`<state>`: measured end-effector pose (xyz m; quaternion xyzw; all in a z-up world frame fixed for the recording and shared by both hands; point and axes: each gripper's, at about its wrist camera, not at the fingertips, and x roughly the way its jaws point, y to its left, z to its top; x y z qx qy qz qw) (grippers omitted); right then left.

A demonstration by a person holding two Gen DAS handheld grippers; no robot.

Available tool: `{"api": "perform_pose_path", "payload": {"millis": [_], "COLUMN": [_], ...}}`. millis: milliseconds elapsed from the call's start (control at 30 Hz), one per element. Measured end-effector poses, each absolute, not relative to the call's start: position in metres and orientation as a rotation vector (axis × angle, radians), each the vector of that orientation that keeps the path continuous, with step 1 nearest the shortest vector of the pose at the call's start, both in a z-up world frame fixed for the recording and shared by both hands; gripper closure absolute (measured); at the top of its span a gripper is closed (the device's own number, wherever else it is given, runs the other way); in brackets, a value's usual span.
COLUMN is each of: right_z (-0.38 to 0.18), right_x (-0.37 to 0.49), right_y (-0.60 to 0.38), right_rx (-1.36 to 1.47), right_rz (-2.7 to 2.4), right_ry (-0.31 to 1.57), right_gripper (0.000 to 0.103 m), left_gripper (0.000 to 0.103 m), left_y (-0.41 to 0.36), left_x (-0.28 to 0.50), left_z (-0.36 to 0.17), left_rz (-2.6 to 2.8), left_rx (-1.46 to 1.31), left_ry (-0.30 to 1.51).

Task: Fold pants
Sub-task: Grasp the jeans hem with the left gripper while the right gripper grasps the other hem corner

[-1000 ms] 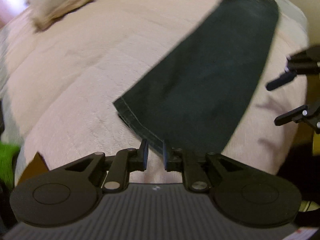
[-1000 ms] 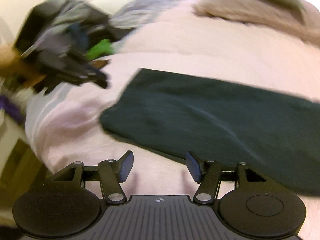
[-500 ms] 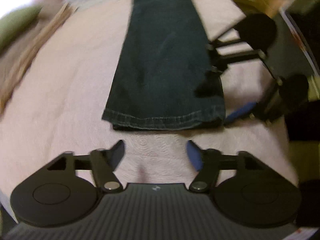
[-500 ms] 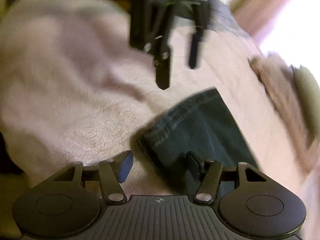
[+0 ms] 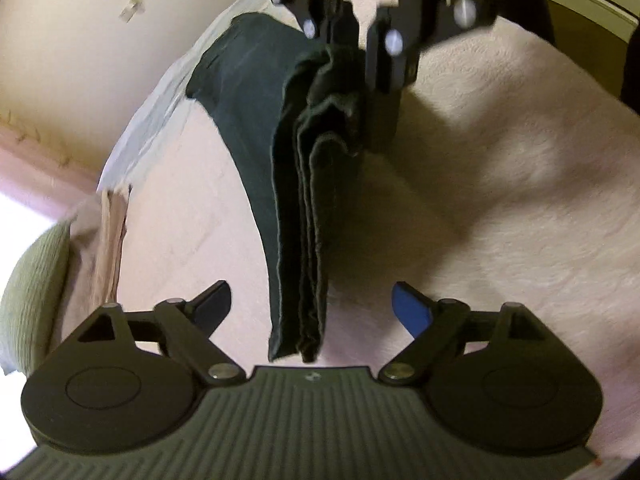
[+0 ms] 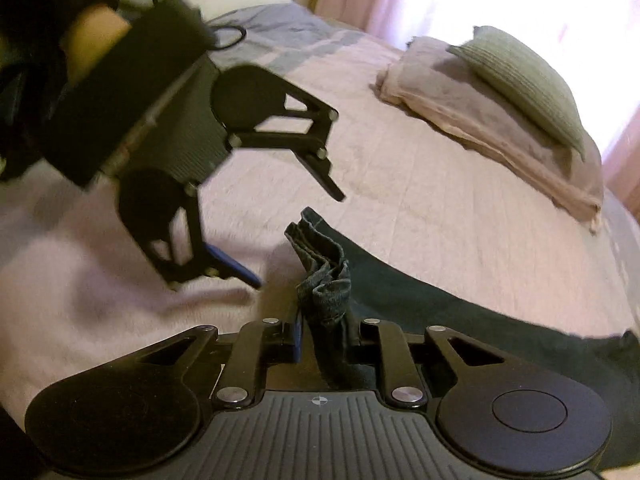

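Note:
Dark denim pants (image 6: 460, 312) lie stretched across the pink bed cover (image 6: 440, 208). My right gripper (image 6: 324, 332) is closing, and its pads press on the bunched hem (image 6: 324, 280), holding that end up off the bed. In the left wrist view the same gripper (image 5: 360, 48) hangs at the top with the layered hem edge (image 5: 304, 240) running down from it. My left gripper (image 5: 312, 304) is still opening. The hem's free corner sits between its spread fingers, untouched by either pad. The right wrist view shows this gripper (image 6: 299, 240) coming in from the left.
A green pillow (image 6: 520, 80) rests on a folded beige blanket (image 6: 480, 132) at the head of the bed. A grey sheet (image 6: 272, 24) shows at the far edge, a cream wall (image 5: 80, 40) beyond. A person's hand (image 6: 92, 36) holds the left gripper.
The right gripper swung to the hem, closed on its corner and raised it. The left gripper opened, rolled and dropped, so the hem now runs toward it edge-on.

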<state>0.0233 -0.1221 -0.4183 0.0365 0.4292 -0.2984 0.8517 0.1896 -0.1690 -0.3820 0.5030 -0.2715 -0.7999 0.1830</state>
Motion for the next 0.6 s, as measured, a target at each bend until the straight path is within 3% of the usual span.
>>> {"api": "perform_pose_path", "payload": {"millis": [33,67,133,167,400,600], "right_z": [-0.416,-0.413,-0.407,-0.406,-0.345,-0.288], "right_x": [0.021,0.018,0.012,0.01,-0.026,-0.106], "right_y": [-0.125,-0.128,-0.132,-0.131,-0.128,-0.17], "right_rx": [0.097,0.114,0.153,0.169,0.28,0.462], "right_rz": [-0.633,-0.639,-0.658,-0.663,-0.769,-0.927], "right_ry": [0.896,0.89,0.875,0.872,0.784,0.589], "right_gripper": [0.09,0.09,0.091,0.091,0.091,0.092], "left_gripper": [0.035,0.055,0.073,0.088,0.094,0.094], "left_y": [-0.174,-0.179,-0.188,-0.191,-0.226,-0.283], "left_x": [0.189,0.188,0.187,0.188,0.162,0.079], "left_z": [-0.383,-0.383,-0.38,-0.375,-0.301,-0.228], "left_rz": [-2.256,-2.25,-2.237,-2.239,-2.323,-2.403], "left_rx": [1.445,1.475,1.499,1.492,1.413,1.398], "left_ry": [-0.784,-0.794,-0.811,-0.808,-0.734,-0.773]}}
